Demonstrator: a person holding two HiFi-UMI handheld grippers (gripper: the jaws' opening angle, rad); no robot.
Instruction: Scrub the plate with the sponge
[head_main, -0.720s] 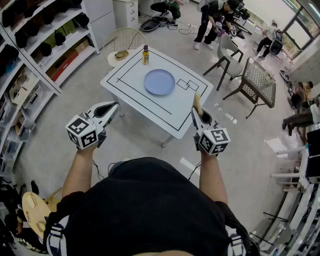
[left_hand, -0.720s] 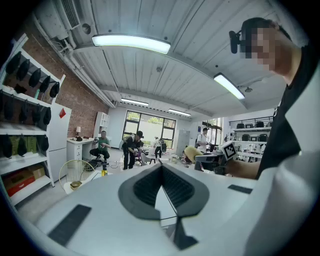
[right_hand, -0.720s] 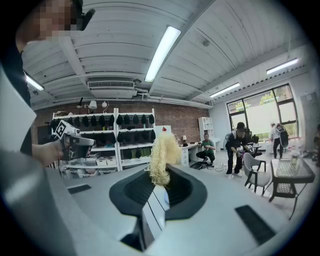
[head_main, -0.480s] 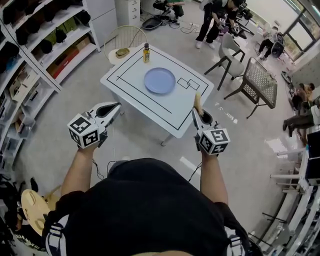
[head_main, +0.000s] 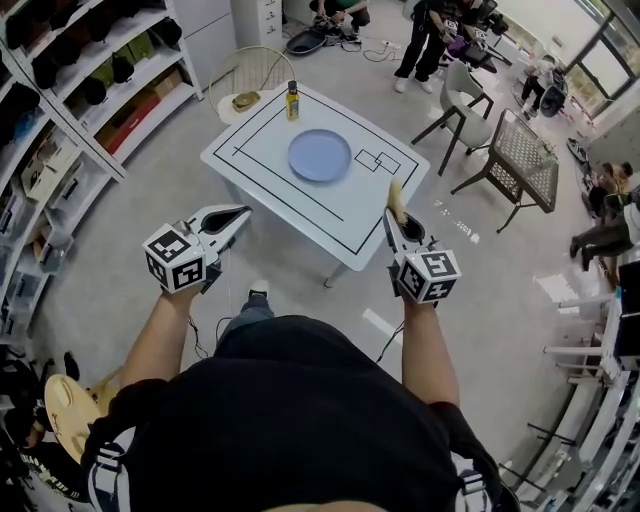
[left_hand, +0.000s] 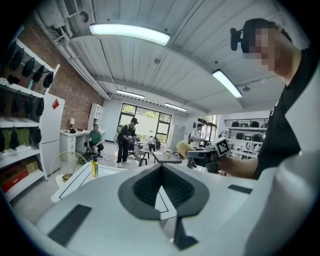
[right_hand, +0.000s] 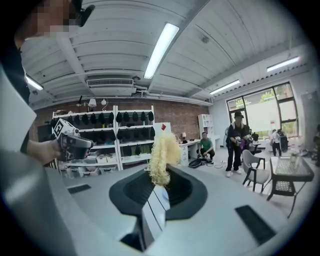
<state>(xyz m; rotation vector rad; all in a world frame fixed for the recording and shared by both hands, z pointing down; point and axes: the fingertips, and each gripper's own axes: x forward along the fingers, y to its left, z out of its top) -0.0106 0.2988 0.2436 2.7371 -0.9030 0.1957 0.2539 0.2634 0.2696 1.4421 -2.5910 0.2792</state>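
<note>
Right gripper (head_main: 396, 222) clamped on sponge (head_main: 394, 198) base: soft, light, will squash. Left gripper (head_main: 236, 216) closed, empty. Plate (head_main: 320, 155) stiff, likely slick; pin its rim

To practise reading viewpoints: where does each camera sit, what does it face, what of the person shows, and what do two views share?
Head view: on the head, steeply down at the table and plate; torso, forearms, left gripper, right gripper show.
Left gripper view: on that gripper, along its shut jaws toward the table; torso and right arm show.
Right gripper view: on that gripper, along jaws shut on the sponge, toward shelves; left hand shows.
Shared: head and left gripper views show the bottle.
</note>
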